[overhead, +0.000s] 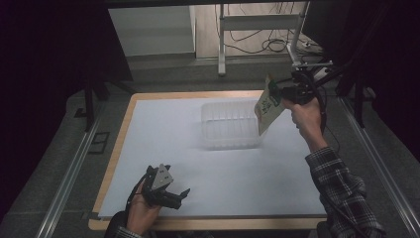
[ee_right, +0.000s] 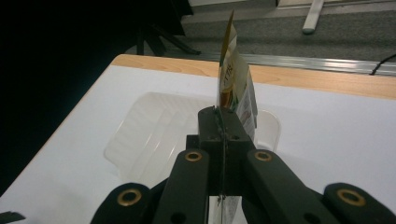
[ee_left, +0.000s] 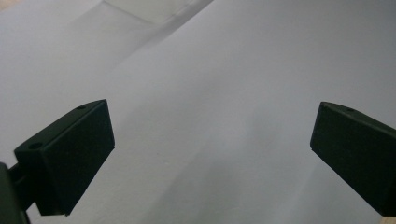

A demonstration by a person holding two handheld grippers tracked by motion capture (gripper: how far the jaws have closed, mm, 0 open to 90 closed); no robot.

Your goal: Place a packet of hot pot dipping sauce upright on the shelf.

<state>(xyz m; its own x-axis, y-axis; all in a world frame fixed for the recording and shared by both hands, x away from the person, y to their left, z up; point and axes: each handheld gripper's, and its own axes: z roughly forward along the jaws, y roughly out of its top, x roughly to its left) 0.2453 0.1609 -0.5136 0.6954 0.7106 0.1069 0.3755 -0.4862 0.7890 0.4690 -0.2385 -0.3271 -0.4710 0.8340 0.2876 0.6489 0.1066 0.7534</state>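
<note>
Your right tool [ee_right: 223, 122] pinches a flat, printed green-and-white paper packet [ee_right: 232, 84] by its edge; it looks light and floppy. Keep the hold near that rim above the clear ribbed plastic tray [overhead: 229, 125]. Your left tool [overhead: 174, 194] rests spread and empty.

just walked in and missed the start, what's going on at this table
A person works with a gripper in each hand. The right gripper is shut on a printed pouch, holding it in the air at the right edge of a clear plastic tray on the white table. The tray looks empty. The left gripper rests low near the front edge, jaws open with nothing between them.
</note>
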